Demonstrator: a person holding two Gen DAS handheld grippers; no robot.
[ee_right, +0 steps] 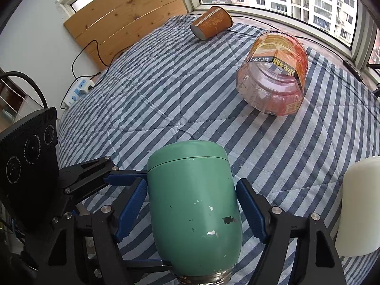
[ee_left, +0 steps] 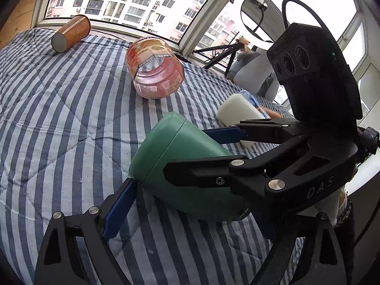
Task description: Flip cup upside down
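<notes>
A green metal cup (ee_left: 180, 166) lies tilted on its side on the striped quilt, its closed base pointing away and its threaded metal mouth toward the right camera (ee_right: 192, 204). My right gripper (ee_right: 191, 209) has its blue pads (ee_right: 131, 204) close on both sides of the cup body and seems to grip it; in the left wrist view it comes in from the right (ee_left: 213, 152). My left gripper (ee_left: 190, 216) is open, with its left blue pad (ee_left: 118, 211) beside the cup's base end; its right finger is hidden behind the right gripper.
A clear orange plastic jar (ee_left: 155, 67) (ee_right: 273, 71) lies on the quilt (ee_right: 166, 95) farther out. A brown paper cup (ee_left: 71, 33) (ee_right: 211, 22) lies by the window. A white container (ee_left: 239, 114) (ee_right: 358, 204) sits at the right. A power strip (ee_right: 78, 91) lies at the left edge.
</notes>
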